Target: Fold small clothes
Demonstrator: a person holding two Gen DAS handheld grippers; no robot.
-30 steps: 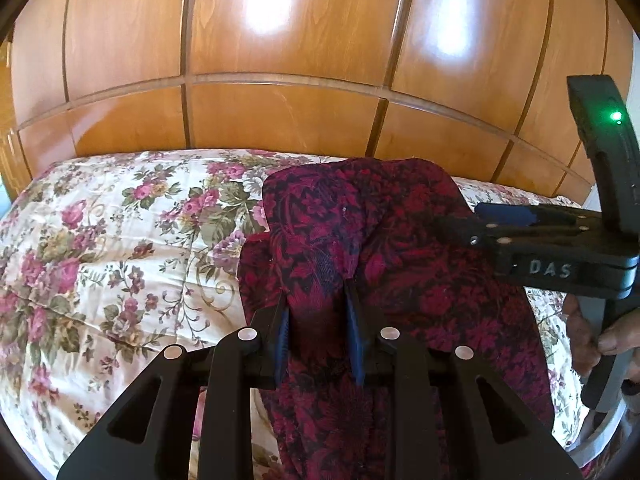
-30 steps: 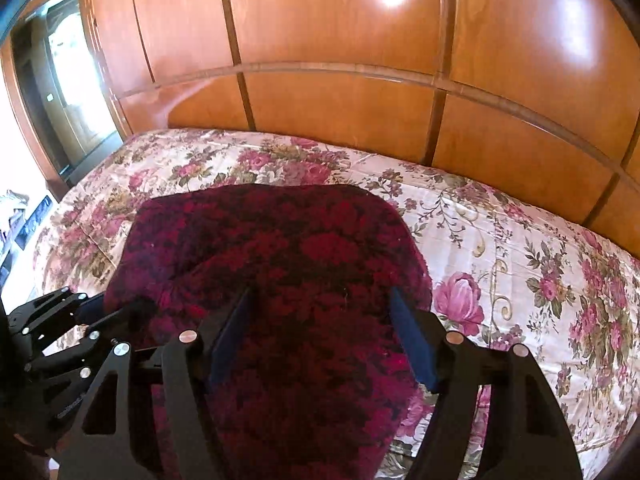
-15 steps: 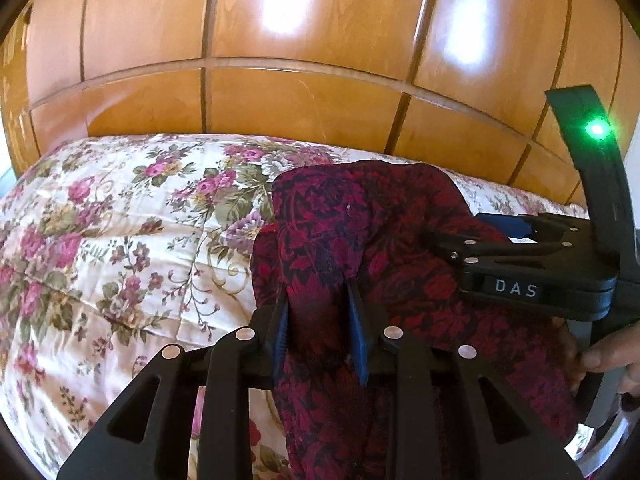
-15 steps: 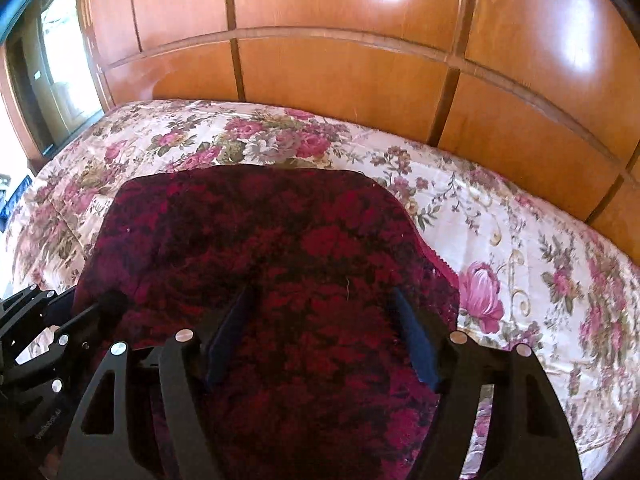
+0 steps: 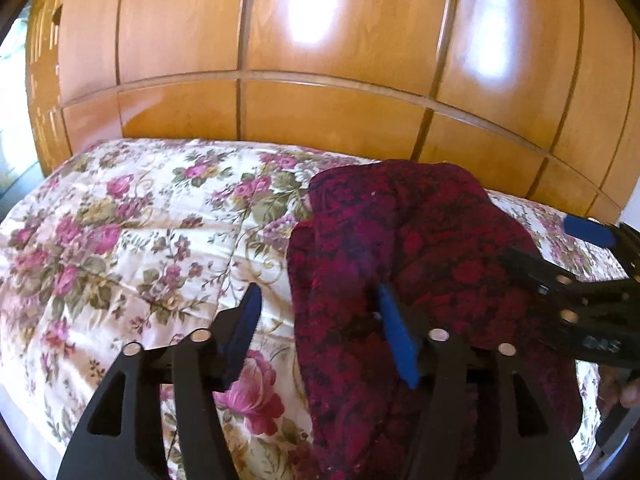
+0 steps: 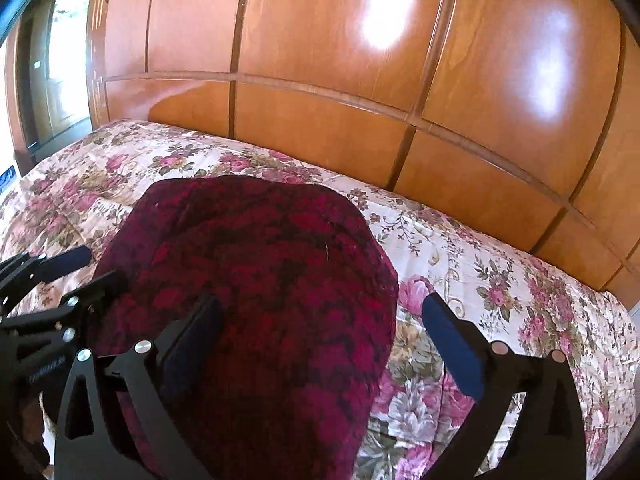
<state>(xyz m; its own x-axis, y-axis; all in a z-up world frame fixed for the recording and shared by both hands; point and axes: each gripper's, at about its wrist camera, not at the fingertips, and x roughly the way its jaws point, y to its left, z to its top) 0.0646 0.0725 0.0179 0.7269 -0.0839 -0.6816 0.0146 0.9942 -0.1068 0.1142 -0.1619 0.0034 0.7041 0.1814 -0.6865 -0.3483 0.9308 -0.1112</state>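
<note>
Since half a second ago the left gripper [image 5: 320, 328] has let go of the dark red floral-patterned cloth garment [image 5: 404, 280]; its blue-padded fingers [image 5: 394, 336], then pinched on a ridge of fabric, now stand wide apart with nothing between them. One finger sits over the bedspread at lower centre of the left view, the other rests against the garment's left part. The right gripper [image 6: 324, 336] is likewise spread wide and holds nothing, its left finger over the cloth, its right finger over the cream quilted bedspread with pink roses [image 6: 500, 280].

That bedspread covers the bed across the lower half of both frames. The garment lies flat on it, its long axis running from the bottom edge up toward mid-frame, its far edge rounded and stopping short of the bed's far side. Behind the bed, glossy honey-coloured wooden panelling [image 6: 320, 60] fills the upper half, with a bright window [image 6: 64, 60] at upper left.
</note>
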